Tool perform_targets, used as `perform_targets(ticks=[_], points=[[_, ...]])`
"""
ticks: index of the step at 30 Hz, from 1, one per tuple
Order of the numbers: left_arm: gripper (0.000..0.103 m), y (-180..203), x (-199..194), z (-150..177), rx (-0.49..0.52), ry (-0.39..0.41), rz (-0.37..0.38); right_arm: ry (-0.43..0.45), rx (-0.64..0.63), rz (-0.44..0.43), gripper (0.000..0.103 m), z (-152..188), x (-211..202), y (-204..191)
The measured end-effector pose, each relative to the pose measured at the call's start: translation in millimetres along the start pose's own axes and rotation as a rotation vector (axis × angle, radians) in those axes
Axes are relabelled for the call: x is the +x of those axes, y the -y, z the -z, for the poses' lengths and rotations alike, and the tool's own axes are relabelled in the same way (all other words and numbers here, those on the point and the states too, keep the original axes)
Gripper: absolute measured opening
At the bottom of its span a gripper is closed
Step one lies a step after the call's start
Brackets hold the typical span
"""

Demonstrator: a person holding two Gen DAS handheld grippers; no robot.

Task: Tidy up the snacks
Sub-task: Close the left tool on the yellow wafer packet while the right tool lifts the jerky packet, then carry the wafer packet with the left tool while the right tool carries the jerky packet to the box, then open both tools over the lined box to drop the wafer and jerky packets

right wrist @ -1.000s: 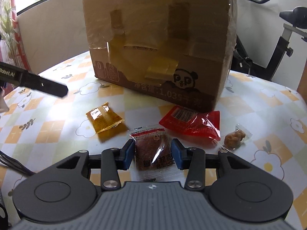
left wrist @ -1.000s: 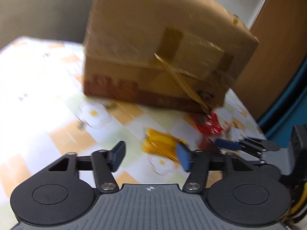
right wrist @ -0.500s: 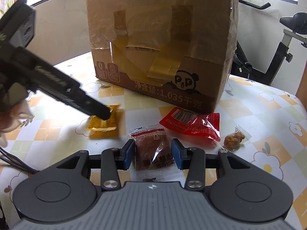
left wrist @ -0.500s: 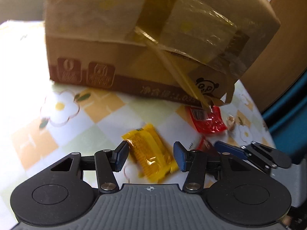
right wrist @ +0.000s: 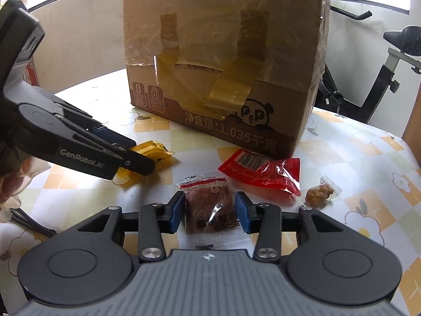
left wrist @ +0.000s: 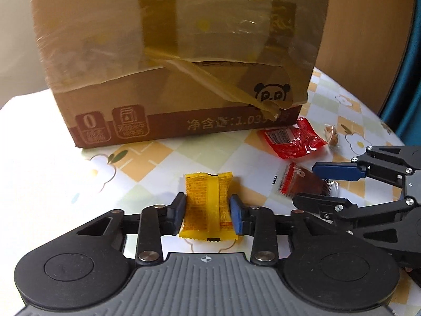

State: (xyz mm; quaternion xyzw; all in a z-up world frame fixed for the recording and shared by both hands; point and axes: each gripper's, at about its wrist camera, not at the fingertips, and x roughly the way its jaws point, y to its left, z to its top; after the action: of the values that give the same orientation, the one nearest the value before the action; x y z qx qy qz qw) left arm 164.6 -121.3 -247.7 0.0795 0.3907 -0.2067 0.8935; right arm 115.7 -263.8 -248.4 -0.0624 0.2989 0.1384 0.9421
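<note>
Nearest in the left wrist view, the left tongs have just been closing and now pinch the yellow snack packet, a blue pad against each long side, the packet flat on the desk. In the right wrist view the same tongs come in from the left with the yellow wrapper poking out past their tips.

The right tongs are spread around the brown snack packet (clear wrapper, red strip at its far end); a small gap shows on each side, so the pads do not press it. It also lies flat on the flowered, chequered cloth.

Just beyond it lies a red snack packet with a barcode, and to the right, apart from both, a small clear packet of nuts.

Farthest, a taped cardboard box with a panda mark stands toward the desk's far edge, the red packet's top edge close to its base.
</note>
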Motion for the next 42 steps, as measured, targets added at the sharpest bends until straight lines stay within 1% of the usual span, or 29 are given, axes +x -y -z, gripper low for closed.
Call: perform_targets(ticks=[5,9,13,17,22,24,28,30,32,35,37,38,40,42], points=[[0.035,-11.4,-12.2,12.2,-0.042,0.017,0.007,0.003,0.017,-0.028,0.045,0.2,-1.6,3.9],[0.034,-19.9,-19.0,15.8,-0.085,0.018,0.017,0.006,0.027,-0.039,0.044,0.1,-2.8,5.4],[0.034,-24.2,-23.7,16.2,-0.116,0.024,-0.007,0.011,0.020,-0.037,0.044,0.3,-4.2,3.3],[0.034,-32.1,-32.4,16.0,-0.145,0.051,-0.007,0.031,0.007,-0.046,0.044,2.4,-8.7,1.8],[0.034,-50.0,-59.1,9.9,-0.193,0.141,-0.011,0.071,-0.023,-0.007,0.044,0.4,-28.0,-6.1],[0.034,-55.5,-75.0,7.4,-0.195,0.183,-0.029,0.095,-0.021,0.007,0.044,-3.0,-39.6,-9.2],[0.034,-61.9,-108.0,1.3,-0.169,0.272,-0.048,0.207,0.034,0.030,0.044,-17.7,-72.1,-9.3],[0.034,-63.5,-124.1,-8.3,-0.147,0.328,-0.062,0.278,0.057,0.029,0.044,-31.1,-88.4,-8.3],[0.035,-61.7,-139.8,-22.5,-0.114,0.393,-0.067,0.333,0.044,0.031,0.044,-48.5,-100.0,-8.6],[0.035,-63.2,-160.2,-51.0,-0.092,0.483,-0.046,0.395,0.019,0.026,0.044,-80.7,-109.5,-5.3],[0.035,-64.8,-167.3,-72.4,-0.076,0.528,-0.035,0.425,0.017,0.026,0.044,-104.3,-109.3,-0.1],[0.035,-65.2,-168.8,-83.9,-0.069,0.544,-0.031,0.433,0.017,0.030,0.044,-115.9,-108.6,2.6],[0.035,-64.0,-164.0,-110.7,-0.054,0.551,-0.010,0.438,0.014,0.044,0.044,-140.4,-102.5,8.4],[0.035,-65.0,-156.0,-132.8,-0.029,0.556,-0.018,0.431,0.017,0.061,0.044,-162.5,-91.4,14.8]])
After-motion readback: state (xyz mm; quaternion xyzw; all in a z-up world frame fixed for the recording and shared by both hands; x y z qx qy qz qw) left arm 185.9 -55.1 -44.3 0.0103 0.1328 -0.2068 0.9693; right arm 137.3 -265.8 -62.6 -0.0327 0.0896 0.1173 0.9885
